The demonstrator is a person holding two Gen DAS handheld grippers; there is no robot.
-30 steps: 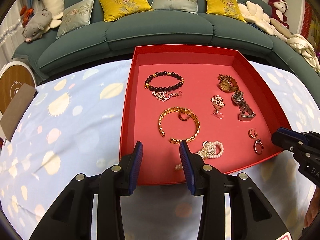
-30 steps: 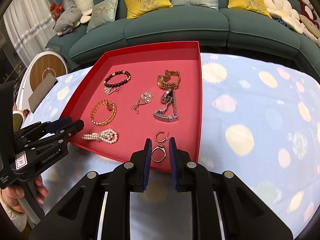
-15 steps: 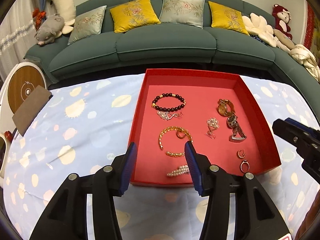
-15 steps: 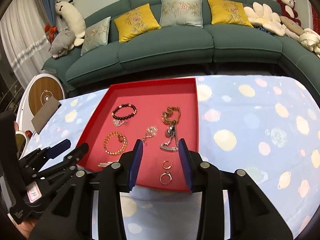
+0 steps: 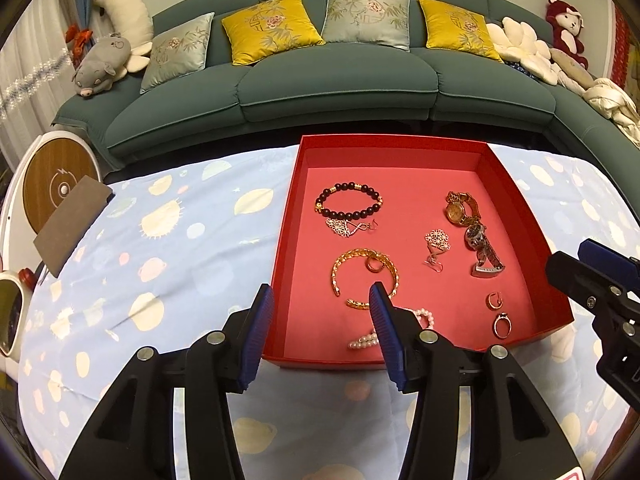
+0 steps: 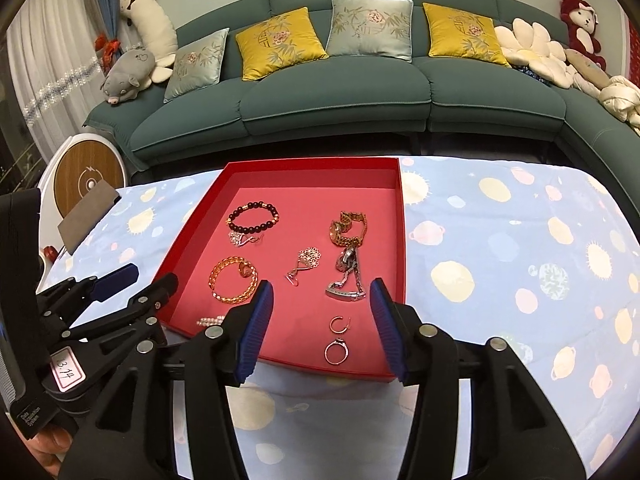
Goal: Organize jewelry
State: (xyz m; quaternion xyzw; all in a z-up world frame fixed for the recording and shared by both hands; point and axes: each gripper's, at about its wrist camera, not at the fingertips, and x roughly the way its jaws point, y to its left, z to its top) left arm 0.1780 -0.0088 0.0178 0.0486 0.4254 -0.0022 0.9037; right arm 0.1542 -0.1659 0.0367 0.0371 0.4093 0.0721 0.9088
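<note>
A red tray [image 5: 282, 216] [image 6: 403, 240] lies on the blue patterned cloth and holds the jewelry. In it are a dark bead bracelet [image 5: 349, 200] [image 6: 253, 216], a gold bangle [image 5: 363, 278] [image 6: 233, 283], a pearl piece [image 5: 366, 339], a gold watch [image 5: 460, 209] [image 6: 347, 228], a silver watch [image 5: 484, 254] [image 6: 347, 280], a flower pendant [image 5: 437, 240] [image 6: 309, 258], a hoop earring [image 6: 340, 324] and a ring [image 6: 337, 351] [image 5: 502, 325]. My left gripper [image 5: 321, 320] is open and empty above the tray's near left edge. My right gripper [image 6: 322, 316] is open and empty above the near edge, over the ring.
A green sofa [image 5: 340, 80] with cushions and plush toys stands behind the table. A round wooden disc [image 5: 58, 188] and a grey card [image 5: 72, 228] sit at the left. The right gripper body [image 5: 600, 292] shows at the right of the left wrist view.
Both grippers have pulled back and up from the tray and opened wider. The right gripper, nearly shut around the ring before, now stands wide open with the ring lying in the tray.
</note>
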